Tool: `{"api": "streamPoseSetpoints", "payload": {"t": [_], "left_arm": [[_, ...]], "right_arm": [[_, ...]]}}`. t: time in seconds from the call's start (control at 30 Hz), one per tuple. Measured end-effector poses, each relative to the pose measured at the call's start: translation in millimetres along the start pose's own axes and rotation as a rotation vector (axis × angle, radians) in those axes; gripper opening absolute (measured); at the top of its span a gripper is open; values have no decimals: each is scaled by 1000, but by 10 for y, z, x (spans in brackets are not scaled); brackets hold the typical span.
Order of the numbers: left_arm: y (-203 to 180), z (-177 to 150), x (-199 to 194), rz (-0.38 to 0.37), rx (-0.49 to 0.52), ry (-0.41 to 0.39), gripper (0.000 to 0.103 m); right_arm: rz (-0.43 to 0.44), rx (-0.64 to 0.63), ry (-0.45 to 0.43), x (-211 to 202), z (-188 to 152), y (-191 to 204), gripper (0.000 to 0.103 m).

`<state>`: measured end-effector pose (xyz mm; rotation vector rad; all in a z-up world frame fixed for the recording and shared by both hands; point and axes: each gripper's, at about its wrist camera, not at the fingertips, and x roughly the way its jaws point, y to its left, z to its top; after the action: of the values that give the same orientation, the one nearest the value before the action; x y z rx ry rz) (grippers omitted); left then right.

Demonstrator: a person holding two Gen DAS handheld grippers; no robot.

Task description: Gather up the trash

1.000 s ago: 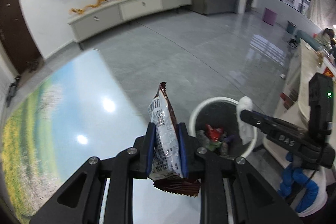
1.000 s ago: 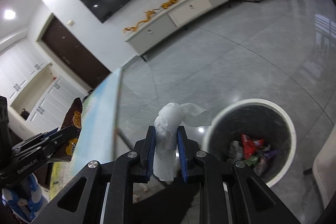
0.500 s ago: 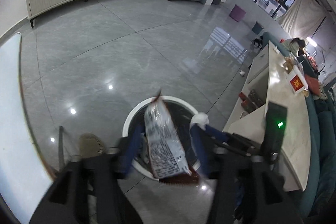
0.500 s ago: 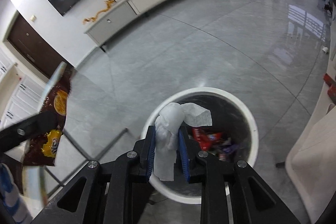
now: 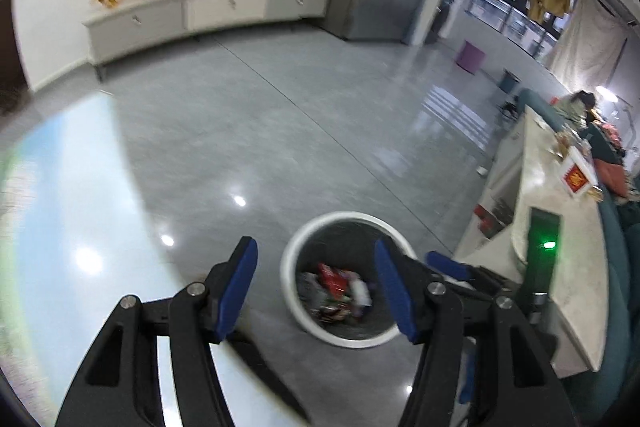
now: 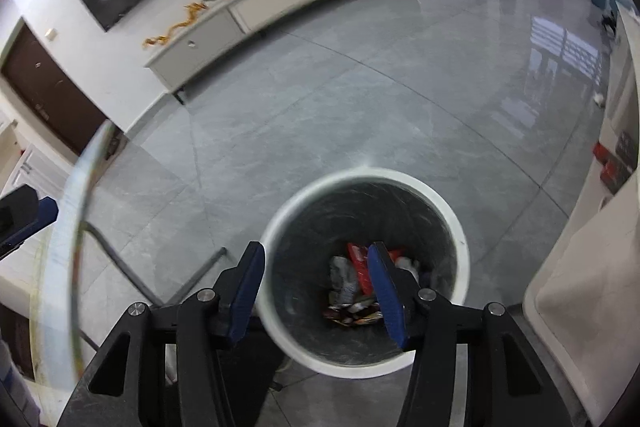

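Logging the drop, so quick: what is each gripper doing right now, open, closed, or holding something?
Left gripper: open, fingers spread, holding nothing.
Right gripper: open, holding nothing, above the trash bin.

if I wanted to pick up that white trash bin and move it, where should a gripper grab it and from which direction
Probably the bin's white rim, from straight above: it stands upright and open, its wall looks too wide for the jaws, but the thin lip would fit between the open right gripper's fingers, clear of the wrappers.
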<state>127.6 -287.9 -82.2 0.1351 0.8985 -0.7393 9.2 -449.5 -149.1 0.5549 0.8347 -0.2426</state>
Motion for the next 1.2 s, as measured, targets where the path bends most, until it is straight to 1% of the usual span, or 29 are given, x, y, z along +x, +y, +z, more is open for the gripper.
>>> {"api": "streamPoseSetpoints", "payload": {"t": [0.07,0.17,0.23,0.27,0.3,0.4,0.5,0.57,0.63,0.67,0.7,0.73,0.8,0.87,0.93,1.0,1.1,1.2], "left_arm": [[160,-38,-259,52,-9,-51,59],[392,-114,-640,110,-30,-116,61],[532,-180,-892,163,-45,-168,70],[624,-225,-1053,201,-57,-201,71],[696,-254,-1168,222,-67,-221,72],[958,-431,-1631,313,-119,-304,77],[1209,-609,-2012,387,-179,-366,79],[1362,-706,-2212,418,-223,-396,79],[1527,-829,-2418,457,-267,-424,80],[1578,-870,-2499,475,-278,-435,80],[1648,-926,-2609,501,-290,-449,80],[1691,-978,-2687,517,-298,-460,80],[1759,-1060,-2839,550,-314,-486,81],[1774,-1133,-2962,579,-327,-509,84],[1794,-1200,-3063,615,-341,-535,97],[1806,-1263,-3142,647,-348,-563,102],[1816,-1321,-3211,682,-348,-574,103],[1800,-1315,-3201,716,-339,-553,103]], "right_arm": [[20,-42,-33,-122,20,263,53],[61,-108,-78,-284,47,657,56],[98,-167,-108,-415,32,994,57],[115,-189,-120,-461,17,1134,59],[135,-213,-132,-517,-2,1280,60],[180,-285,-164,-662,-88,1683,67],[212,-351,-196,-801,-190,2047,74],[218,-389,-226,-899,-270,2252,81],[214,-411,-255,-974,-332,2419,86],[209,-423,-272,-1018,-371,2532,91],[207,-430,-284,-1052,-404,2630,94],[207,-434,-292,-1068,-429,2679,98],[200,-444,-315,-1122,-514,2792,99],[187,-456,-330,-1142,-571,2892,103],[176,-468,-341,-1163,-640,2956,103],[166,-480,-348,-1157,-693,3020,103],[145,-495,-356,-1132,-741,3067,103],[127,-509,-360,-1124,-802,3091,103]]}}
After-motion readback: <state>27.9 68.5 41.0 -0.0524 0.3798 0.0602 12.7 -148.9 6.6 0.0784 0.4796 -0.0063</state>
